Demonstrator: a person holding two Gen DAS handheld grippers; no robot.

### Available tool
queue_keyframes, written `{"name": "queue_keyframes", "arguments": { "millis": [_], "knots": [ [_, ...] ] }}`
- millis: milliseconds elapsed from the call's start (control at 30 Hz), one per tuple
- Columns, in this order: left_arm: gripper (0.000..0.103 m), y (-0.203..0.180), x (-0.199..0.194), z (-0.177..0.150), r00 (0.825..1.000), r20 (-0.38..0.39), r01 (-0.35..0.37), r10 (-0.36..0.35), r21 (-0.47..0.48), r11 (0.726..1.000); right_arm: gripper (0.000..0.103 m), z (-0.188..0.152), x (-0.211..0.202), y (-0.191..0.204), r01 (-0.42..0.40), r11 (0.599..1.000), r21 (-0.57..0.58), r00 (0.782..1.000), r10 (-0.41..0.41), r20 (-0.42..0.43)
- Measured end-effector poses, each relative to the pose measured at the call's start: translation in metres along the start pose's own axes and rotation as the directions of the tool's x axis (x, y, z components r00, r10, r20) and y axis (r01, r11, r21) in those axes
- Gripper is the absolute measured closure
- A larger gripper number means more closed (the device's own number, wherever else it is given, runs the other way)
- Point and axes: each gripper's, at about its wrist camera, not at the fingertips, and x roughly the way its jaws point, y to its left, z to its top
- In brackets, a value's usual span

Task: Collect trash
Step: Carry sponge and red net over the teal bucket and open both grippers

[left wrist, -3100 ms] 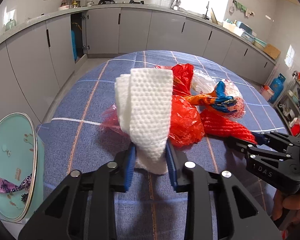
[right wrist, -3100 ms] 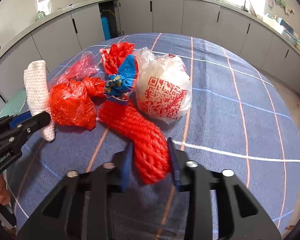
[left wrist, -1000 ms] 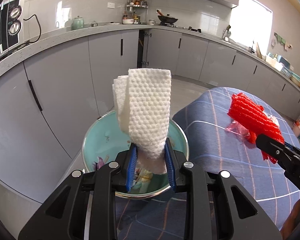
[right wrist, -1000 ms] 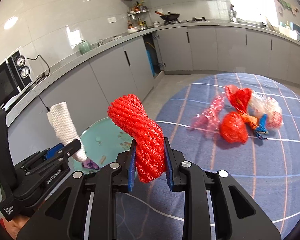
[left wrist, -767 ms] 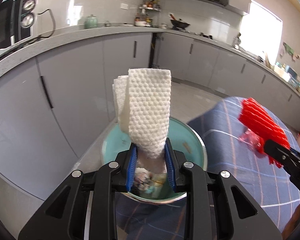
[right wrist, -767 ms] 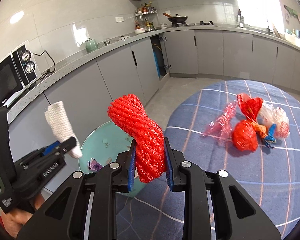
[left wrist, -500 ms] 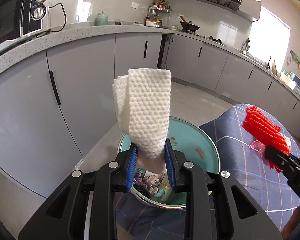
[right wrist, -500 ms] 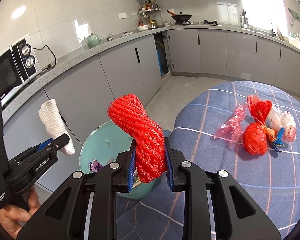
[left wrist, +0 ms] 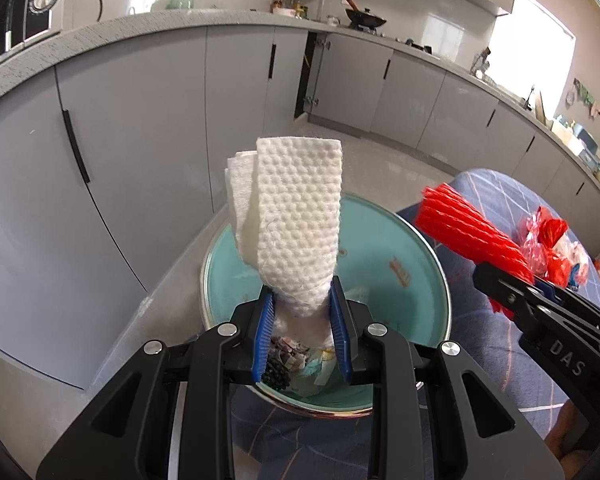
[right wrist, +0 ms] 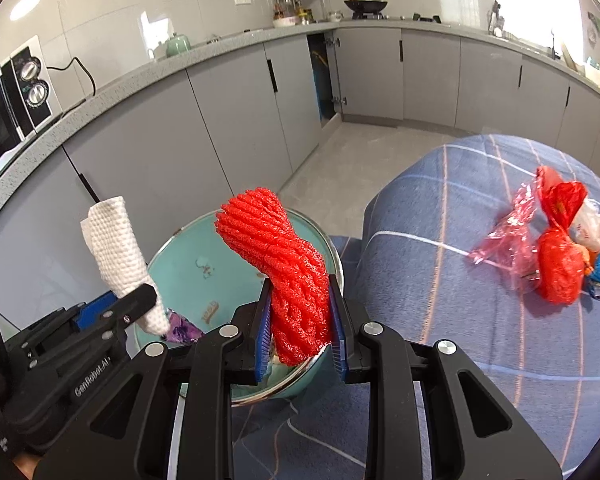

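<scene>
two pieces of trash are held up, one per gripper. the left gripper (left wrist: 302, 334) has its blue-padded fingers (left wrist: 263, 336) clenched on the lower end of a folded white paper towel (left wrist: 296, 216), dimpled all over, which stands upright above the fingers with a second fold showing behind its left edge. the right gripper (right wrist: 300, 338) clamps its fingers (right wrist: 337, 340) on a red foam net sleeve (right wrist: 286, 268), ribbed and twisted, which rises from between the pads and leans toward the upper left. both grippers point steeply downward, side by side, over a teal trash bin (left wrist: 388, 240) with a shiny metal rim; scraps of paper and wrappers lie in its bottom, right below the left fingers. the bin stands just beside the edge of the surface, covered with a blue checked cloth (right wrist: 480, 280). well off to the right of the right fingers, a cluster of red and clear plastic bags (right wrist: 556, 248) lies on the cloth.
</scene>
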Motion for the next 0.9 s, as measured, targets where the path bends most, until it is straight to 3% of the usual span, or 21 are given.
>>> {"name": "queue_keyframes", "arguments": {
  "millis": [400, 500, 567, 700, 900],
  "knots": [
    [0.076, 0.002, 0.037, -0.006, 0.997, -0.074, -0.005, 0.007, 0.035, 0.999, 0.075, 0.001, 0.049, 0.008, -0.03, 0.999, -0.018, 0.996, 0.029, -0.082],
    [0.075, 0.004, 0.045, -0.006, 0.996, -0.084, -0.012, 0.015, 0.035, 0.999, 0.068, 0.002, 0.059, 0.008, -0.065, 0.998, -0.006, 0.994, 0.064, -0.09],
    [0.073, 0.004, 0.049, -0.007, 0.995, -0.092, -0.023, 0.027, 0.041, 0.999, 0.052, 0.001, 0.064, 0.007, -0.094, 0.996, 0.006, 0.991, 0.094, -0.097],
    [0.057, 0.005, 0.05, -0.011, 0.994, -0.094, -0.044, 0.048, 0.044, 0.998, 0.052, 0.0, 0.063, 0.003, -0.1, 0.995, 0.023, 0.991, 0.102, -0.09],
    [0.05, 0.006, 0.044, -0.012, 0.994, -0.084, -0.062, 0.064, 0.027, 0.998, 0.052, 0.001, 0.044, -0.009, -0.088, 0.995, 0.051, 0.995, 0.09, -0.048]
  ]
}}
